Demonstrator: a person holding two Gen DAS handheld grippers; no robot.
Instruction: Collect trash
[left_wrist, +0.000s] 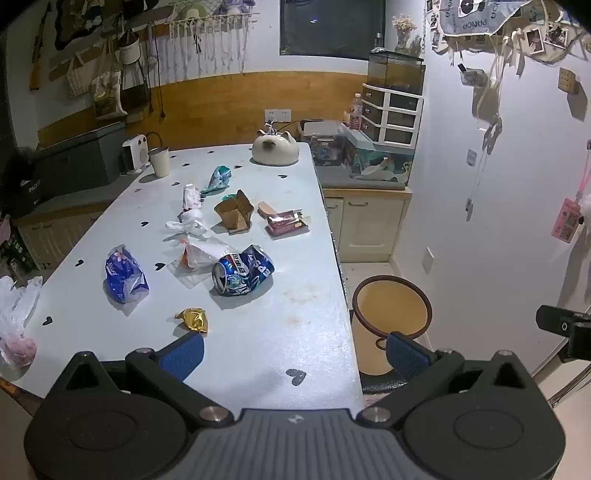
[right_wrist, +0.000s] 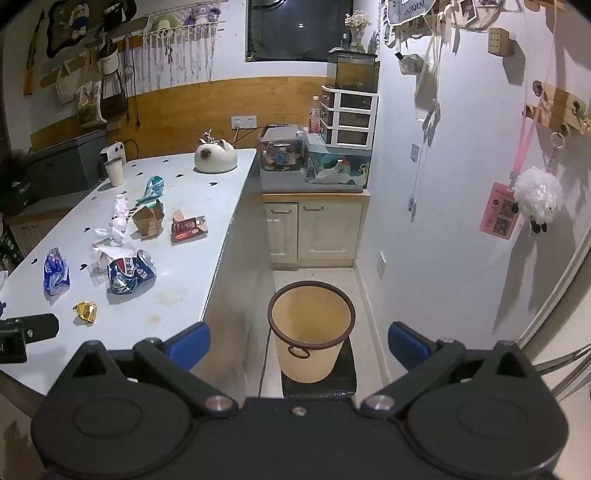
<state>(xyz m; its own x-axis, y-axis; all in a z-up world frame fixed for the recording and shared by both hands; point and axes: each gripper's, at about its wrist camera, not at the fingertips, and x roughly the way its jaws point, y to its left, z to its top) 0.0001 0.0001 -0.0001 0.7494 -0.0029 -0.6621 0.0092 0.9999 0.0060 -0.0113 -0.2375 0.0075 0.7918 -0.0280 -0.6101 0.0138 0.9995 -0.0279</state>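
Observation:
Trash lies scattered on the pale table (left_wrist: 258, 332) (right_wrist: 177, 280): a crushed blue can (left_wrist: 242, 271) (right_wrist: 130, 272), a gold foil wrapper (left_wrist: 192, 319) (right_wrist: 85, 312), a blue plastic bag (left_wrist: 125, 274) (right_wrist: 56, 271), crumpled white paper (left_wrist: 190, 216), a torn cardboard box (left_wrist: 234, 216) (right_wrist: 148, 219), a red wrapper (left_wrist: 287, 222) (right_wrist: 187, 228) and a teal wrapper (left_wrist: 218, 178). A yellow bin (left_wrist: 391, 325) (right_wrist: 311, 328) stands on the floor by the table's right side. My left gripper (left_wrist: 295, 352) hovers open over the table's near edge, empty. My right gripper (right_wrist: 299, 345) is open above the bin, empty.
A cat-shaped white pot (left_wrist: 275, 147) and a white cup (left_wrist: 159, 161) stand at the table's far end. A white plastic bag (left_wrist: 16, 317) lies at the left edge. Cream cabinets (right_wrist: 314, 230) with boxes on top fill the back; a wall (right_wrist: 461, 221) with hanging items runs along the right.

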